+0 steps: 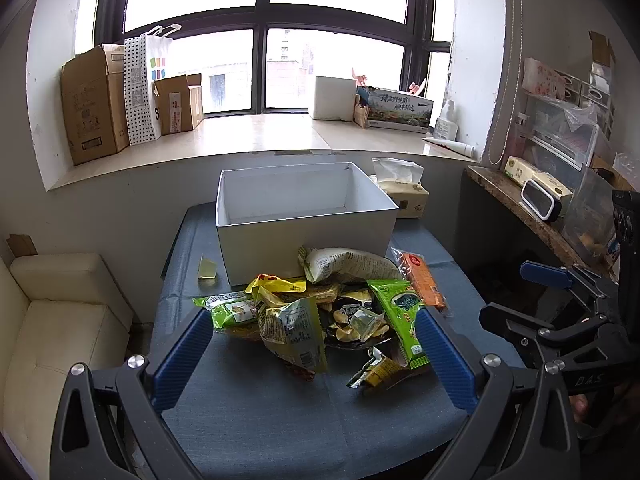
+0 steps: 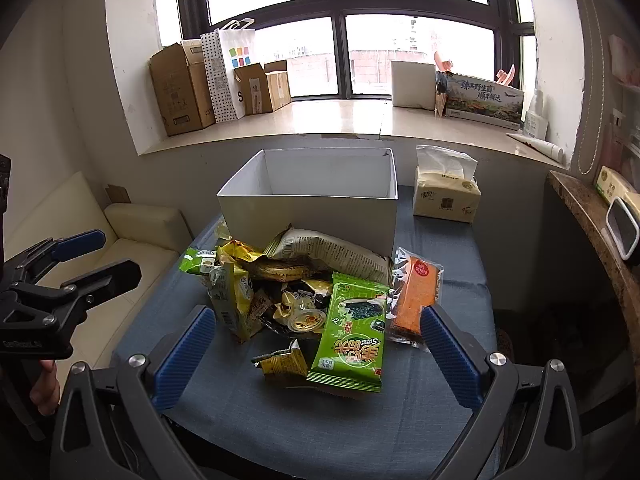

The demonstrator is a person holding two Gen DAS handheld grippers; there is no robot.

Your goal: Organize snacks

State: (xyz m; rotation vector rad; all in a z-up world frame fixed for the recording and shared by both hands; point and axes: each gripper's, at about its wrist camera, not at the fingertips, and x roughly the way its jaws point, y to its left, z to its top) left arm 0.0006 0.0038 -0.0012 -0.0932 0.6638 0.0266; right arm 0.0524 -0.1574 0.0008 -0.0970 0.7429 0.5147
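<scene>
Task stage: nothing has been packed yet, judging by the white box (image 2: 308,216), whose visible inside is bare.
Snack pile: a heap of packets (image 1: 320,312) is seen on the blue-grey table (image 2: 280,412), just near of the box's near wall.
Left gripper (image 1: 312,344): it is held released, jaws spread wide, nothing between them; the pile lies straight ahead of it.
Right gripper (image 2: 316,348): it is likewise held released and empty, jaws spread wide above the table's near part.
Nearest item: the green seaweed packet (image 2: 352,332) is found at the pile's near right edge, directly ahead of the right gripper.
Long axis: the packet runs near to far, roughly in line with the right gripper's fingers, so a pinch across its width is judged easiest.
Closer hand: the right is judged better placed.
Beside the box: a tissue pack (image 2: 446,196) stands to the far right.
</scene>
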